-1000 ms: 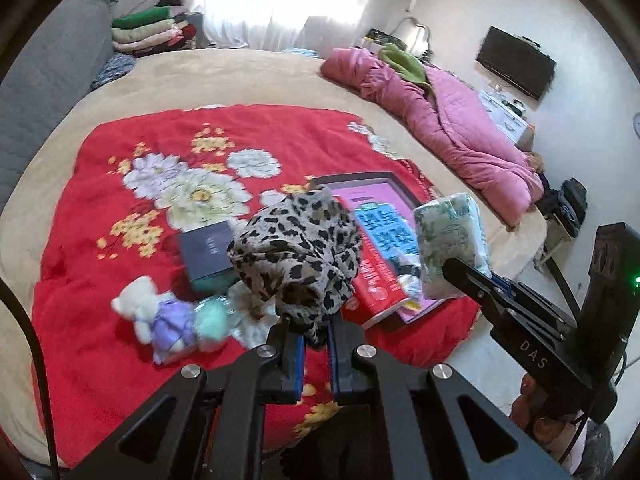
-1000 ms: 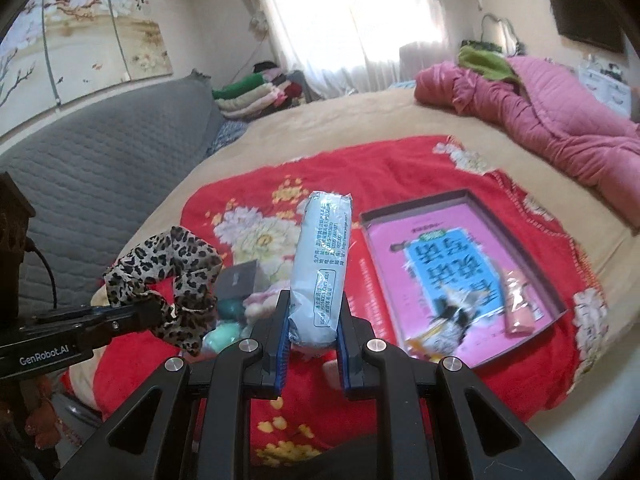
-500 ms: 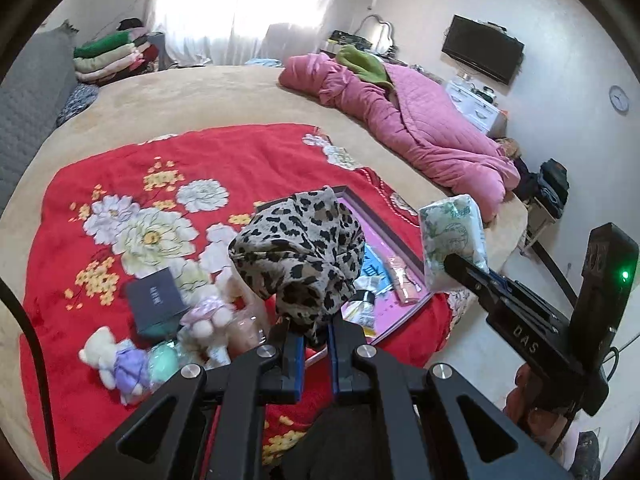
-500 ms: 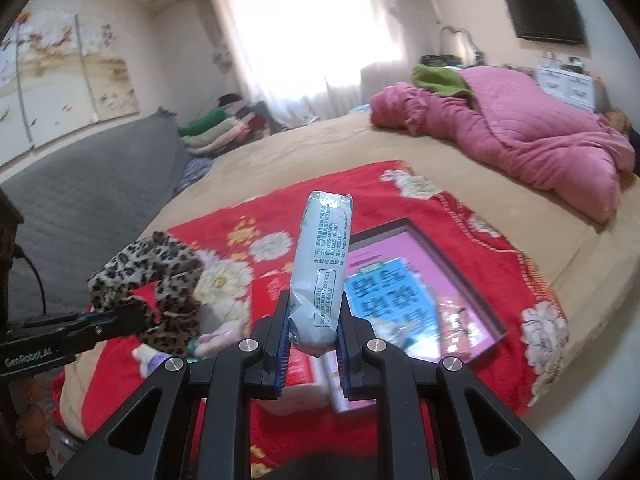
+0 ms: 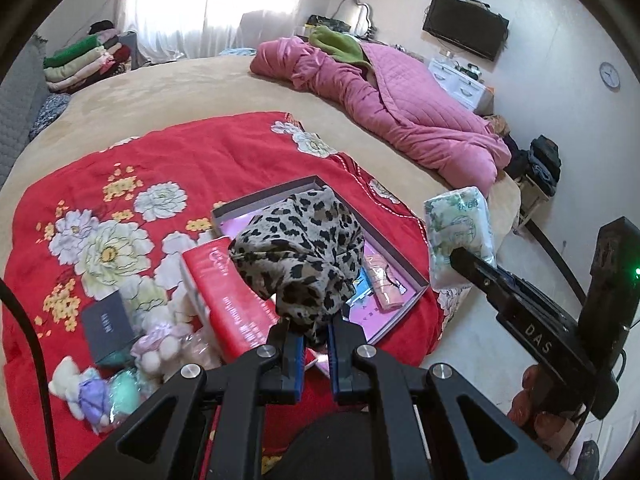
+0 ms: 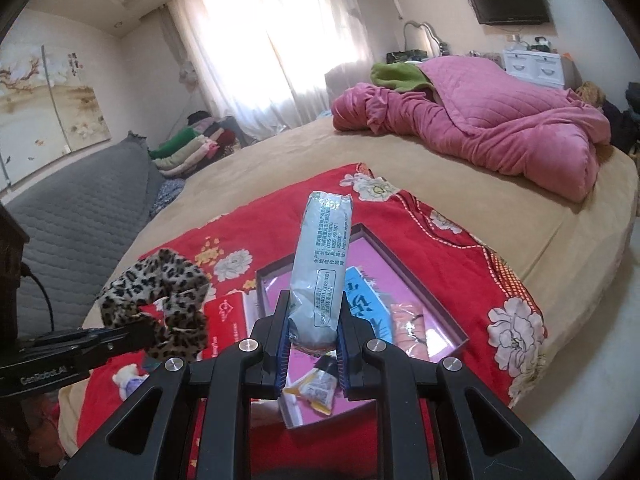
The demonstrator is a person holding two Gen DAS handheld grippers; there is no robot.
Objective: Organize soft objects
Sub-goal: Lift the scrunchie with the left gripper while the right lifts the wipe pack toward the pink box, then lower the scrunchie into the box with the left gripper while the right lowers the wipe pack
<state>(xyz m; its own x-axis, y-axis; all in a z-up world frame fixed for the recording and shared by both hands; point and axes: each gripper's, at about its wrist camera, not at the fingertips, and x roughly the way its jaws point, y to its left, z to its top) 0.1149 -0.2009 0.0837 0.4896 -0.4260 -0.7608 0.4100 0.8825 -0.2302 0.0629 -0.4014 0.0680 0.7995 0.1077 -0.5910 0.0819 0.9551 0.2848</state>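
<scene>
My left gripper (image 5: 311, 330) is shut on a leopard-print scrunchie (image 5: 298, 256), held in the air above the near edge of the red floral blanket (image 5: 168, 160). The same scrunchie (image 6: 160, 304) shows at the left of the right wrist view. My right gripper (image 6: 312, 344) is shut on a pale soft tissue pack (image 6: 322, 276), which stands upright between the pads; the tissue pack (image 5: 458, 232) is at the right in the left wrist view. Below both lies a shallow grey box with a pink inside (image 6: 452, 320), holding small packets.
A red carton (image 5: 228, 300), a dark small box (image 5: 106, 326) and small plush toys (image 5: 92, 392) lie on the blanket beside the grey box (image 5: 404, 264). A pink quilt (image 6: 500, 120) is heaped at the bed's far side. Folded clothes (image 6: 188, 148) are stacked by the window.
Both grippers have swung sideways along the bed's edge, still holding the scrunchie and the tissue pack. The pink-lined box now lies beneath them and the plush toys have shifted to the left.
</scene>
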